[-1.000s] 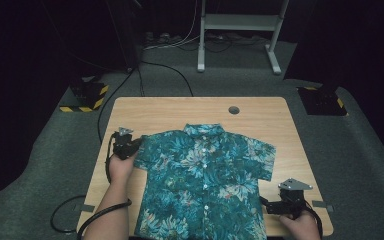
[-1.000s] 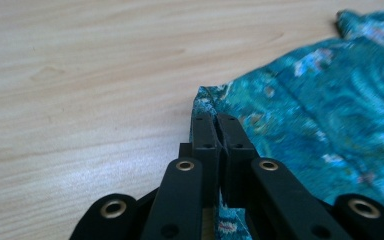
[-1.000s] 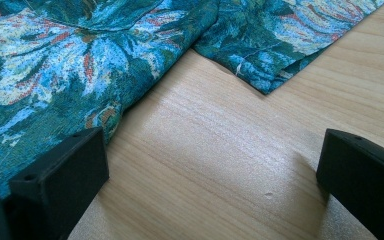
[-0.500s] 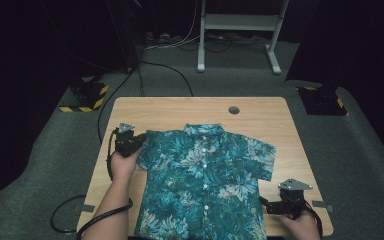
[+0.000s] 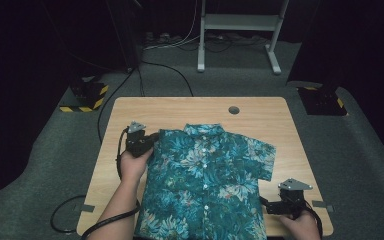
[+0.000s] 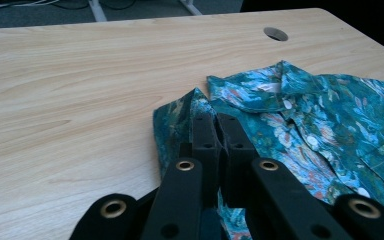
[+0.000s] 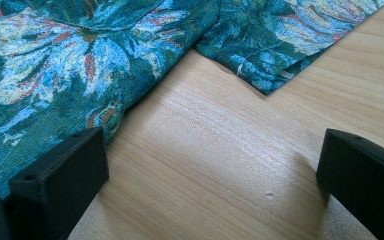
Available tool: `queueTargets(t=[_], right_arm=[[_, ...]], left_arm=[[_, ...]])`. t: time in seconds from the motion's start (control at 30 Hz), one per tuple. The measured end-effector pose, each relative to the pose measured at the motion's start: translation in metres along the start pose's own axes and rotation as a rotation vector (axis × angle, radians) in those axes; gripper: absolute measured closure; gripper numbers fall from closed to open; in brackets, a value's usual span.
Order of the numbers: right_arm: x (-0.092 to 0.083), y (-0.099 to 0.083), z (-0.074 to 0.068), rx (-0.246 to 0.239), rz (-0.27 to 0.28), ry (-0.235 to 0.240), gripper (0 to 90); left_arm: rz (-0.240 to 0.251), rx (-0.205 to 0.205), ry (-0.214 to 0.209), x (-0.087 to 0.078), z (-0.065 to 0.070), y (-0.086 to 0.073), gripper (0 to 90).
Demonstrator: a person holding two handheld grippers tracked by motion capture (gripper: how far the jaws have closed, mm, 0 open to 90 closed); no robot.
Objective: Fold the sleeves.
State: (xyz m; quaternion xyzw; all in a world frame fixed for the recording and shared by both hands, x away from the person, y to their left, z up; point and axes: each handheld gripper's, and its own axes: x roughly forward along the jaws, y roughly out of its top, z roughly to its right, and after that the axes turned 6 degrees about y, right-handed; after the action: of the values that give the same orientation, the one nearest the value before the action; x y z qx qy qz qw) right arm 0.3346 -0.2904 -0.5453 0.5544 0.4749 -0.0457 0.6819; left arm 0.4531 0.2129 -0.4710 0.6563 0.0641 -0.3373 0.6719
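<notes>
A pale wooden table (image 5: 130, 107), set on grey carpet (image 5: 40, 165) in a dark room, is seen from above with a teal floral short-sleeved shirt (image 5: 205, 185) spread face up across its middle, buttoned, collar (image 5: 203, 130) toward the far edge and hem toward the person's side. A round cable hole (image 5: 234, 109) is cut into the tabletop beyond the collar. Behind the table, a white metal stand (image 5: 237, 30) and loose cables are seen on the floor, with two black-and-yellow striped blocks (image 5: 87, 95) flanking the far corners. The shirt's left sleeve is folded inward and is pinched by the left gripper (image 5: 150, 139), whose jaws are clenched on the cloth at the shoulder, as the left gripper view confirms (image 6: 215, 131). The right gripper (image 5: 270, 205) is held just beside the shirt's lower right edge, its jaws spread wide over bare wood with nothing between them; one jaw is seen touching the fabric's edge in the right gripper view. No container and no readable writing are seen.
</notes>
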Motion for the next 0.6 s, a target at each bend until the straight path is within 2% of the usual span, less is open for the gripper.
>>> queueTargets(t=[0.2,0.6], right_arm=[[0.000,0.000,0.000,-0.001,0.000,0.001,0.0],[0.000,0.000,0.000,-0.002,0.000,0.001,0.0]], left_arm=[[-0.003,0.006,-0.015,0.005,0.012,-0.002,87.4],[-0.016,0.004,0.003,0.018,0.032,-0.010,87.4]])
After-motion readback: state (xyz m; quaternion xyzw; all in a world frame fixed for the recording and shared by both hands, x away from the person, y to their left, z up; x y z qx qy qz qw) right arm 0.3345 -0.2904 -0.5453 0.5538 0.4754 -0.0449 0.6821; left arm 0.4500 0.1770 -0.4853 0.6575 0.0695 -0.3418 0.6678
